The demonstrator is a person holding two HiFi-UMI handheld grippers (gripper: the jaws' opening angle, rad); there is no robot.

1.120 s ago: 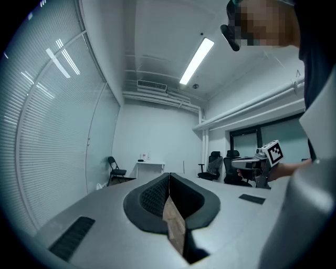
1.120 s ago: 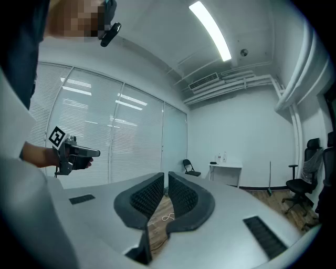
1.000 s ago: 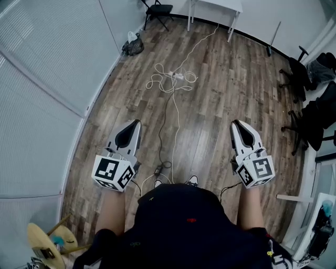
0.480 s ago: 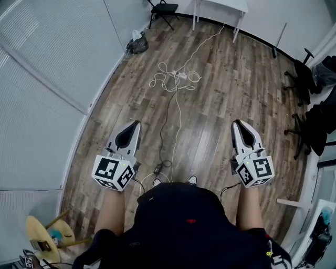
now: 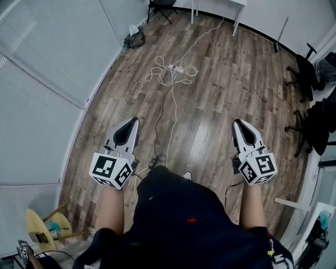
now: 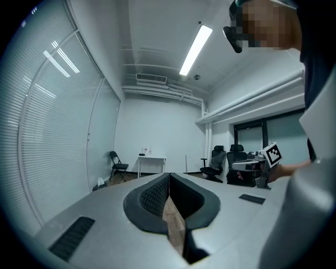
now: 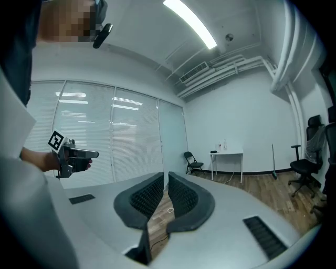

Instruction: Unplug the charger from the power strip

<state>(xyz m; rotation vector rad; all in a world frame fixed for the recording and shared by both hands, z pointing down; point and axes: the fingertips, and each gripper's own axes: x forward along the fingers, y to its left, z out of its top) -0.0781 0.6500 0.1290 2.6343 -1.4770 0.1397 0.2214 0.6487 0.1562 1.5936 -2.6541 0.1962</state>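
The white power strip [image 5: 176,69] lies far ahead on the wood floor inside a loose coil of white cable [image 5: 157,75]. A dark cord [image 5: 167,113] runs from it back to a small black block [image 5: 153,164] by my feet. No plug can be made out at this distance. My left gripper [image 5: 132,122] and right gripper [image 5: 237,124] are held level at waist height, well short of the strip. Both are shut with nothing in them. In the left gripper view the left gripper [image 6: 169,176] has its pads together. The right gripper [image 7: 166,176] points toward the far wall.
A glass wall with blinds [image 5: 47,89] runs along the left. A black bag [image 5: 135,40], a folding chair [image 5: 157,4] and a white table [image 5: 239,4] stand at the far end. Office chairs [image 5: 310,79] line the right side. A yellow object [image 5: 42,231] sits behind me on the left.
The whole view has shifted as I walk. My feet and the black block sit differently in the frame. Both grippers keep the same shut, level pose.
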